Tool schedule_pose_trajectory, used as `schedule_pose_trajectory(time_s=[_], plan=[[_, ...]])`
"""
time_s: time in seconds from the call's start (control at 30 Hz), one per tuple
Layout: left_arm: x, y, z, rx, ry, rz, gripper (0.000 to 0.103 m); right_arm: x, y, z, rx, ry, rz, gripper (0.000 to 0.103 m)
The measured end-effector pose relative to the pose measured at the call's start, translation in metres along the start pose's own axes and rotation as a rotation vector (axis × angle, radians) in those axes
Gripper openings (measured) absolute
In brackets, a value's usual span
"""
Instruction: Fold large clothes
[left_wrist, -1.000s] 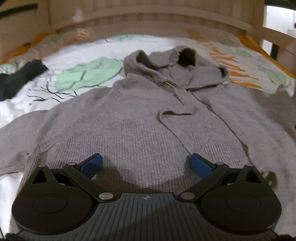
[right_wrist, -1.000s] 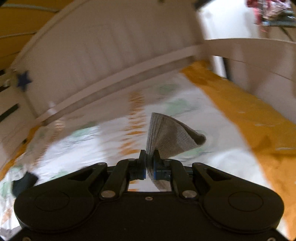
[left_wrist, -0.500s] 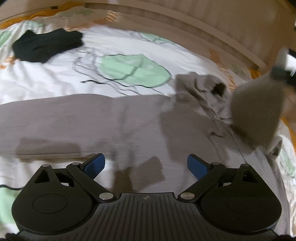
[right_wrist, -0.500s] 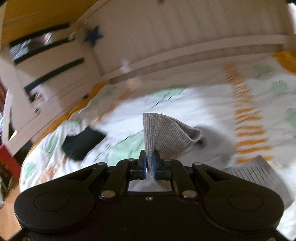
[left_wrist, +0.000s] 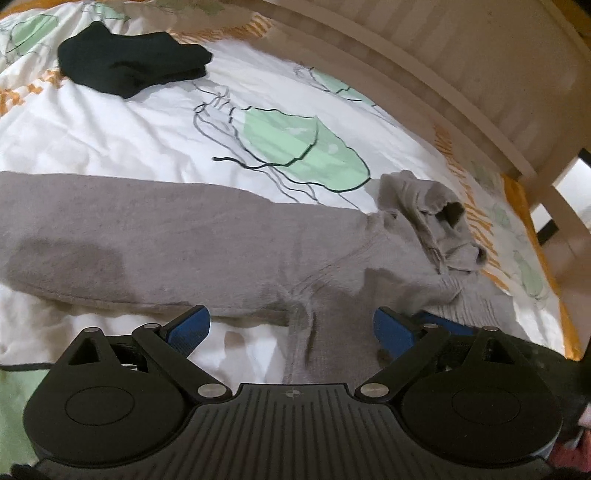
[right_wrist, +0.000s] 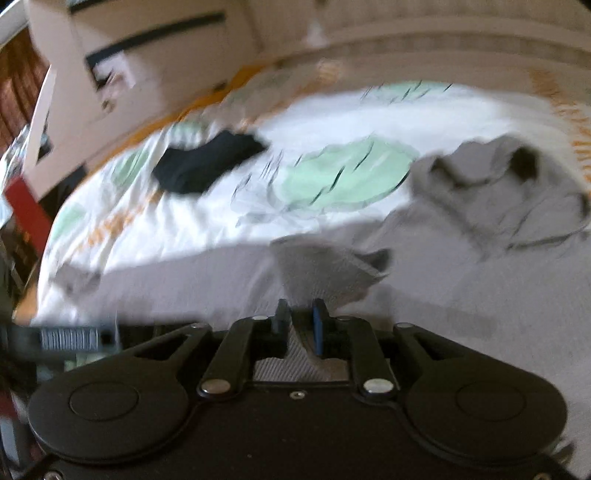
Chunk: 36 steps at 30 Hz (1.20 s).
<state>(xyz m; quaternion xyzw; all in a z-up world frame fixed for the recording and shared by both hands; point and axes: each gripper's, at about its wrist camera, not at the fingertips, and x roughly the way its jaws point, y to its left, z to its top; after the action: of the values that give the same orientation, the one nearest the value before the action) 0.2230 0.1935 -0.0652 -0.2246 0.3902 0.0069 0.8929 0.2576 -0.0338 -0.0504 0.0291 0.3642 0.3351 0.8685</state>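
A grey knit hoodie (left_wrist: 229, 236) lies flat on the bed, one sleeve stretched to the left and its hood (left_wrist: 432, 218) bunched at the right. My left gripper (left_wrist: 291, 328) is open and empty, low over the armpit seam. My right gripper (right_wrist: 301, 321) is shut on the cuff of the other grey sleeve (right_wrist: 325, 269) and holds it over the hoodie's body (right_wrist: 480, 280). The hood shows at the right in the right wrist view (right_wrist: 509, 184). The right wrist view is blurred.
The bed has a white cover (left_wrist: 147, 125) with green and orange prints. A black garment (left_wrist: 129, 66) lies at its far left, also in the right wrist view (right_wrist: 207, 162). A wooden bed rail (left_wrist: 443, 74) curves behind. Furniture (right_wrist: 110, 74) stands beyond the bed.
My right gripper has swung left with the sleeve cuff, from beyond the bed edge to over the hoodie's body. My left gripper has moved left toward the armpit and stayed open.
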Motion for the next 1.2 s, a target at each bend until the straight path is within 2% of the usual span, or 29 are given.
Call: schedule_pose_trajectory(time_s=[0.07,0.23,0.3,0.43,0.53,0.57,0.6,0.67,0.7,0.73,0.8,0.83,0.93,1.03,1.2], plan=[[0.003,-0.005,0.001,0.014,0.004,-0.011,0.096,-0.006,0.001,-0.002,-0.019,-0.001,0.003,0.055],[0.016,-0.016,0.000,0.028,0.033,-0.039,0.096,-0.047,-0.022,0.003,0.037,-0.062,-0.004,0.058],[0.023,-0.021,-0.003,0.029,0.049,-0.037,0.096,-0.066,-0.036,0.002,0.066,-0.099,-0.027,0.066],[0.038,-0.027,-0.006,0.041,0.074,0.002,0.096,-0.108,-0.069,-0.008,0.081,-0.161,-0.128,0.071],[0.045,-0.028,-0.007,0.034,0.089,0.017,0.095,-0.134,-0.086,-0.021,0.046,-0.234,-0.234,0.083],[0.047,-0.029,-0.007,0.033,0.094,0.025,0.094,-0.143,-0.093,-0.026,0.039,-0.267,-0.272,0.092],[0.049,-0.029,-0.007,0.036,0.098,0.033,0.088,-0.149,-0.099,-0.030,0.036,-0.293,-0.302,0.100],[0.053,-0.032,-0.008,0.051,0.099,0.056,0.079,-0.158,-0.111,-0.040,0.034,-0.337,-0.389,0.102],[0.055,-0.034,-0.008,0.060,0.095,0.070,0.070,-0.159,-0.117,-0.044,0.035,-0.337,-0.426,0.102],[0.057,-0.035,-0.008,0.072,0.089,0.085,0.052,-0.160,-0.124,-0.047,0.036,-0.330,-0.445,0.102],[0.056,-0.038,-0.007,0.092,0.064,0.130,0.029,-0.158,-0.139,-0.056,0.045,-0.308,-0.485,0.102],[0.055,-0.039,-0.006,0.090,0.054,0.134,0.025,-0.158,-0.145,-0.060,0.059,-0.299,-0.497,0.102],[0.050,-0.037,0.002,0.106,0.036,0.135,0.016,-0.155,-0.167,-0.067,0.153,-0.251,-0.493,0.102],[0.046,-0.035,0.011,0.113,0.027,0.133,0.015,-0.150,-0.180,-0.064,0.198,-0.215,-0.523,0.102],[0.045,-0.033,0.013,0.089,0.036,0.120,0.015,-0.151,-0.201,-0.068,0.277,-0.226,-0.529,0.102]])
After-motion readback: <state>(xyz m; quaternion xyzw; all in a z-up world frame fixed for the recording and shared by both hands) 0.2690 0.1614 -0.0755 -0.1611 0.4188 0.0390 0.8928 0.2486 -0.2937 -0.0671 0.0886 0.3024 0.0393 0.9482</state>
